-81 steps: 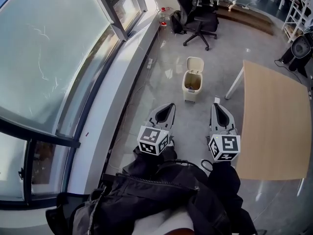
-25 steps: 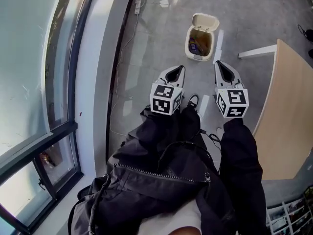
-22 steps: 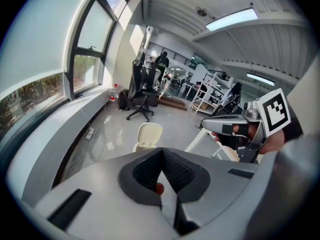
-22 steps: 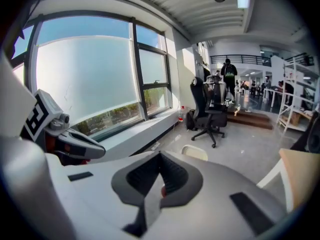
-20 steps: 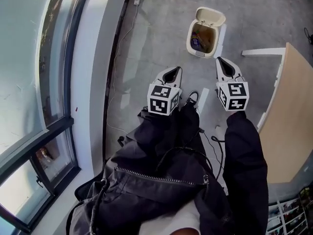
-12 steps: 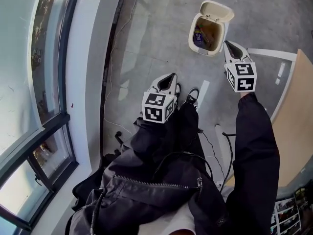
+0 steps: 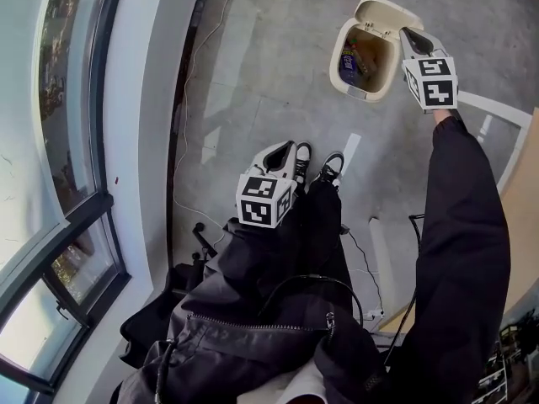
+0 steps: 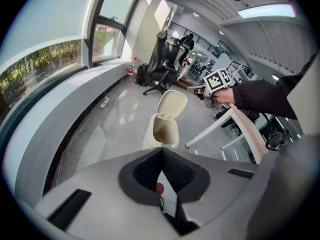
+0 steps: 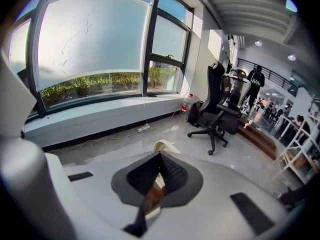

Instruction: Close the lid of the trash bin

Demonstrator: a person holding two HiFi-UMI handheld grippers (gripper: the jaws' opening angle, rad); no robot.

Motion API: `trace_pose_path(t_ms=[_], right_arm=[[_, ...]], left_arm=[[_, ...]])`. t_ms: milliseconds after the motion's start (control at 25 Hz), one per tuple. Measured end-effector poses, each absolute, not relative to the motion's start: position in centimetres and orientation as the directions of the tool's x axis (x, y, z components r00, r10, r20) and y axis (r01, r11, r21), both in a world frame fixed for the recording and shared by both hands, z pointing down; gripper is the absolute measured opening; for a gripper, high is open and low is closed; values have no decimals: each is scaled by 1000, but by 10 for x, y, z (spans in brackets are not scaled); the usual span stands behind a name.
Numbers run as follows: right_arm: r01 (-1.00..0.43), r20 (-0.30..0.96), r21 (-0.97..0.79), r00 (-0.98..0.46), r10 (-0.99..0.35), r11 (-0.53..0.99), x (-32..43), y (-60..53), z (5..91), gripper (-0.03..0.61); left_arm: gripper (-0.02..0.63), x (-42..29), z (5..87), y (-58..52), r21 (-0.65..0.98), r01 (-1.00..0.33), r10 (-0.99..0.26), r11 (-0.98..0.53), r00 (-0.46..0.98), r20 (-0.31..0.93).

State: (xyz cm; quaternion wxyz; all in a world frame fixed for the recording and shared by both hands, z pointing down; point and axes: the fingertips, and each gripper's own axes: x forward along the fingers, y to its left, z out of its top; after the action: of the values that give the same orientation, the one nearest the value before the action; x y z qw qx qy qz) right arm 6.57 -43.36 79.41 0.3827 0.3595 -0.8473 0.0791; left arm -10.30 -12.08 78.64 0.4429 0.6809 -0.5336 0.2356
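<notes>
**Figure.** Approach to the open trash bin, which stands on the floor with its lid tipped up and back on the hinge. Litter is visible inside. The right gripper has its jaws pressed together and holds nothing. In the head view it hangs at the bin's edge, with the lid just ahead of its tips and the bin mouth just to its left. In the right gripper view only the lid's curved rim shows, directly beyond the closed tips. No view settles whether the tips touch the lid. The left gripper is likewise closed and empty. It is held low above the person's shoes, with the bin well ahead of it and out of reach.

**Hazards, as judged from this pose.**
- The closing push probably has to come from behind the lid. A push from the front or side would press the lid further open or strain the hinge.
- The bin looks light and the floor smooth, and nothing braces the bin. A sideways or low shove may therefore slide or tip it and spill the litter.
- The narrow closed tips may skid off the curved lid and drop into the open mouth.
- A hard downward stroke could slam the lid so that it bounces and does not seat.
</notes>
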Motion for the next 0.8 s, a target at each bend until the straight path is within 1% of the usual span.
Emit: trace_pose_path(t_ms=[160,240,320,440,520,600,800], right_arm=[[-653,717,186,-420,-556,734,67,-467,809,3],[-624,746,203,-400,-532,755,68,-480,820,71],[-583,784,232,-362,-504,779,70,-492,833,125],[-483,852,265,-287,-437,834,74,-500,858,197],[-424,903,230,-243,-354,876,76,-496,876,267],[-397,931,170,-236,-279,902,75,-488,885,301],[-357,936,94,-286,-205,930,71,-459,880,302]], left_arm=[[-6,-106,796,-115,360,-933,-505,-22,321,801],[-6,-107,800,-110,363,-931,-496,-17,324,806],[-6,-110,804,-105,366,-931,-489,-14,325,809],[-5,-114,810,-96,366,-931,-480,-9,325,815],[-6,-118,812,-91,363,-932,-475,-5,322,819],[-5,-123,814,-88,360,-933,-475,3,316,821],[-6,-124,814,-85,366,-930,-480,14,315,819]])
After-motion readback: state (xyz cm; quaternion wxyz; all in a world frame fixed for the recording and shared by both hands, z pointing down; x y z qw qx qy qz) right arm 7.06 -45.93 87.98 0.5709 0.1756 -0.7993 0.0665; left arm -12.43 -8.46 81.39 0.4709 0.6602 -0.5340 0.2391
